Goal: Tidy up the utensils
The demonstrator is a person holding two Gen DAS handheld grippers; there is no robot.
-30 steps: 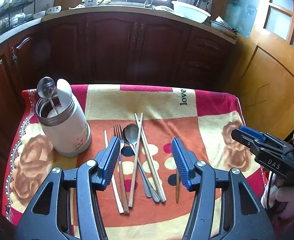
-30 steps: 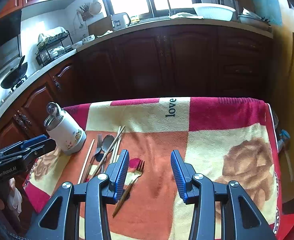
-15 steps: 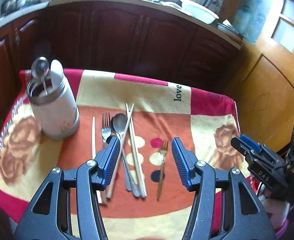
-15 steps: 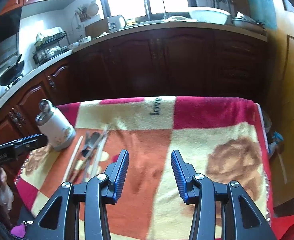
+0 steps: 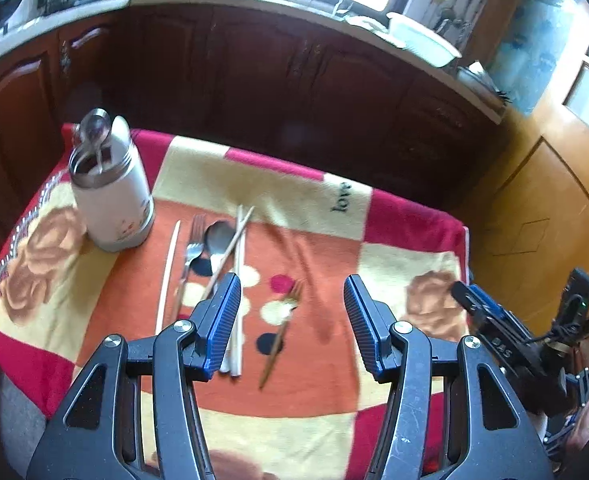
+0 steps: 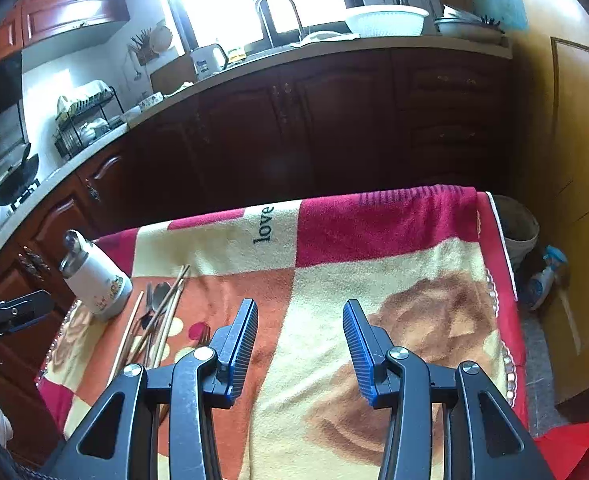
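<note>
Utensils: a fork (image 5: 192, 254), a spoon (image 5: 217, 240) and chopsticks (image 5: 236, 276) are laid side by side on the blanket (image 5: 322, 364); a second fork (image 5: 282, 328) is set apart, to their right.
Left claw (image 5: 292, 322): held wide apart, nothing gripped, raised over the second fork.
Right claw (image 6: 300, 346): spread apart, nothing held, over the blanket's rose pattern.
Holder (image 5: 110, 200): white canister, upright, left of the utensils; a spoon (image 5: 94, 132) is stood in it.
Tabletop: covered by the blanket.

Left tool (image 5: 292, 324) lifted back; right tool (image 6: 300, 346) shifted right.
</note>
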